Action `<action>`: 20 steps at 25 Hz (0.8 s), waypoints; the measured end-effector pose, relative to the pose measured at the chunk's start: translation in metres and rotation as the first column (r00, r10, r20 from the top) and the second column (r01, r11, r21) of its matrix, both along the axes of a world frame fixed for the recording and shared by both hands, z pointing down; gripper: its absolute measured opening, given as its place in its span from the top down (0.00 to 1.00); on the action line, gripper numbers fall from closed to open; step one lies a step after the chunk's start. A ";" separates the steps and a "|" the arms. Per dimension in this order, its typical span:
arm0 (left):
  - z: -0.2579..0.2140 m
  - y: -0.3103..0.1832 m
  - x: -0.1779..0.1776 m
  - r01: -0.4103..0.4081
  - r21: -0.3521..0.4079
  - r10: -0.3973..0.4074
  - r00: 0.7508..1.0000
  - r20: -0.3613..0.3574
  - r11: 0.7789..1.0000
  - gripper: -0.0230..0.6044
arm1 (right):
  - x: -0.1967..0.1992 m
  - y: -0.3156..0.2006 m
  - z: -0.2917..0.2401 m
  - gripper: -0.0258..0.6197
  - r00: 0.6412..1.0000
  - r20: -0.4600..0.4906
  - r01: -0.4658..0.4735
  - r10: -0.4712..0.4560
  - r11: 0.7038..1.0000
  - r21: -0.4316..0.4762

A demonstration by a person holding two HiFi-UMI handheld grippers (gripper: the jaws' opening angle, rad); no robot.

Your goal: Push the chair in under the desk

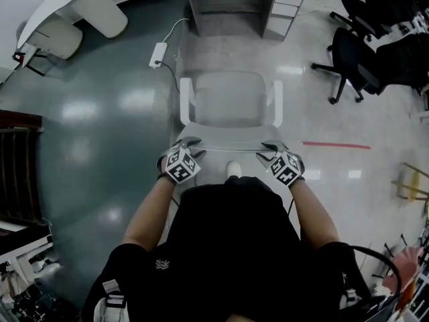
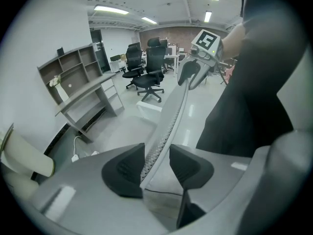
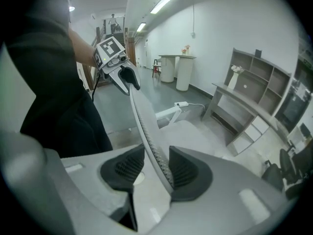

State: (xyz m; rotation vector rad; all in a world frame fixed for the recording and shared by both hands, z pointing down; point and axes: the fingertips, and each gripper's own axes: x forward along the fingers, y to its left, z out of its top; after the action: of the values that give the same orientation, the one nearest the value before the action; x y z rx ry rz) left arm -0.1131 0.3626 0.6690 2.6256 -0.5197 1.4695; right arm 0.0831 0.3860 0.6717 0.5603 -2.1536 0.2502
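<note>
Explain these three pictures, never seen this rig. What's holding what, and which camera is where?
There is no robot. A person holds a two-jaw gripper in each hand. The top-down picture comes from a camera on their head. The other two cameras ride on the grippers and look along the jaws. The left gripper and right gripper each clamp the top edge of the backrest of a white chair. Each gripper view shows that edge between the dark pads. The chair stands on the floor facing the grey desk, not yet under it.
</note>
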 end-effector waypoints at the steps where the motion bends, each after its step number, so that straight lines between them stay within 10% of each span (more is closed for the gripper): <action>1: -0.001 -0.006 0.001 0.003 0.001 -0.003 1.000 0.002 1.000 0.69 | 0.001 -0.006 -0.001 0.71 1.000 0.002 0.000 0.000 1.000 -0.001; 20: -0.005 -0.109 -0.001 0.014 0.001 -0.014 1.000 0.008 1.000 0.69 | 0.000 -0.104 -0.004 0.71 1.000 0.016 -0.004 0.004 1.000 0.006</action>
State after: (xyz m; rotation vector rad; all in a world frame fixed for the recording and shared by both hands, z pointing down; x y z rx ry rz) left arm -0.1141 0.2537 0.6637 2.6119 -0.5386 1.4768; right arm 0.0828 0.2824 0.6675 0.5683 -2.1692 0.2513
